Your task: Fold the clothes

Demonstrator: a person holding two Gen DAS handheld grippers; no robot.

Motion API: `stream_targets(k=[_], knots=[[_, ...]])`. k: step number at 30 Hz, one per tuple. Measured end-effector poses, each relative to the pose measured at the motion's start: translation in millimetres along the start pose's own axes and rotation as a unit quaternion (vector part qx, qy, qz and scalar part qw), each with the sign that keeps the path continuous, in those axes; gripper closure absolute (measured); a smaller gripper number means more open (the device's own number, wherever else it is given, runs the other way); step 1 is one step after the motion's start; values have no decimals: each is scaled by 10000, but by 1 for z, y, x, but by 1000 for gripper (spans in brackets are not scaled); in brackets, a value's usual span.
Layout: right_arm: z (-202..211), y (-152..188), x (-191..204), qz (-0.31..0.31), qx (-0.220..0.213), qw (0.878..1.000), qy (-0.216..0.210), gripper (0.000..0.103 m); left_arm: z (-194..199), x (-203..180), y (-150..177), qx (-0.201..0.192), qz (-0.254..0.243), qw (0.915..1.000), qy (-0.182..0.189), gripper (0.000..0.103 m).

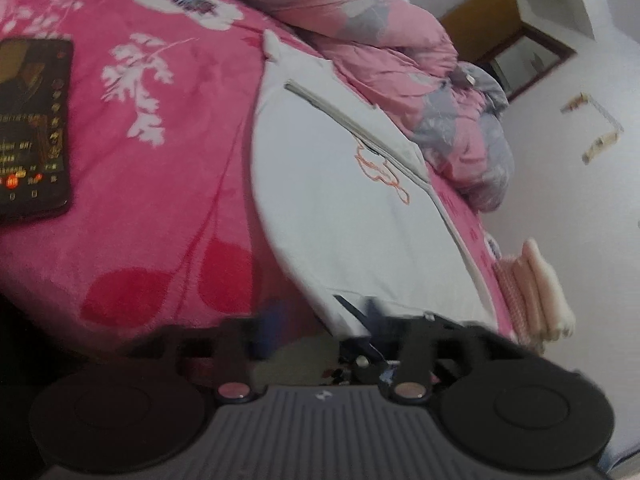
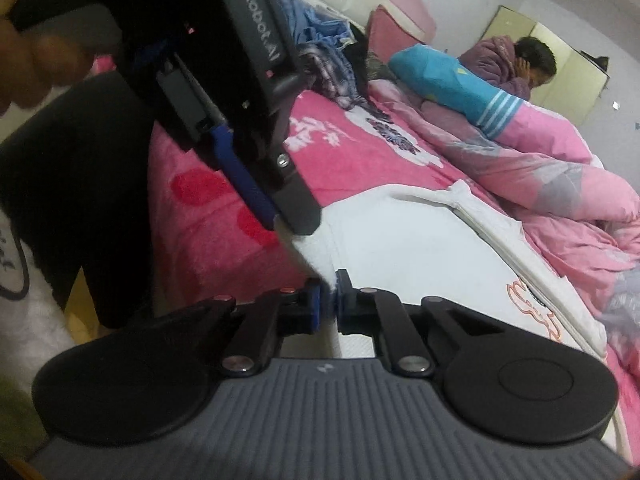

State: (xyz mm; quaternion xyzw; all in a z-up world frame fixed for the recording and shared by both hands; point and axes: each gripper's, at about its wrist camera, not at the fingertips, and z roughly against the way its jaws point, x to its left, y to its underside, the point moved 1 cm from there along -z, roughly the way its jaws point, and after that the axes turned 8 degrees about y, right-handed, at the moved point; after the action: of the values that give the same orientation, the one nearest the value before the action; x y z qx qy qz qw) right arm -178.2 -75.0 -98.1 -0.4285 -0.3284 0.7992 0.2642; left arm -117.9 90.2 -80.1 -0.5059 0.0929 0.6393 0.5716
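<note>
2 hand-held grippers work at the near edge of a bed. In the right wrist view the right hand-held gripper point(image 2: 327, 298) has its blue-tipped fingers drawn together on the near hem of a white garment point(image 2: 420, 248) — the cloth sits pinched between them. Just above it, the left hand-held gripper point(image 2: 298, 222) reaches in from the upper left, its blue finger point(image 2: 240, 176) and dark finger ending at the same hem. In the left wrist view that gripper's own fingers are a dark blur at the frame's lower edge, standing apart, with the garment's near corner point(image 1: 352, 316) between them; whether the pads press on the cloth cannot be told.

The white garment point(image 1: 340, 200) lies flat on the pink bedspread point(image 1: 160, 220), a zip running along it and an orange outline drawing near its far side. To its left on the bedspread rests a dark phone point(image 1: 32, 128) with a lit screen, well apart from the garment. Beyond the garment a rumpled pink-and-grey quilt point(image 1: 400, 60) is heaped — in the right wrist view a person point(image 2: 512, 64) lies past it, by the wall.
</note>
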Motion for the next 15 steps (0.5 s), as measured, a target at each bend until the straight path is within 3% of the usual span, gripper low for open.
stream_targets(k=[7,10,13,15], knots=[[2,4,-4,-182,-79,9998,0,98,-36,24,-23,182,740,9966,312,42],[3,3,-7,-226,-142,9996,5,98,-56,26,-28,337,867,9943,523,55],[6,2,-14,-368,-255,9990,38,98,-74,28,-29,506,930,9933,465,81],[9,3,-19,-553,-311,9980,44,97,-80,27,-29,558,887,9937,408,83]])
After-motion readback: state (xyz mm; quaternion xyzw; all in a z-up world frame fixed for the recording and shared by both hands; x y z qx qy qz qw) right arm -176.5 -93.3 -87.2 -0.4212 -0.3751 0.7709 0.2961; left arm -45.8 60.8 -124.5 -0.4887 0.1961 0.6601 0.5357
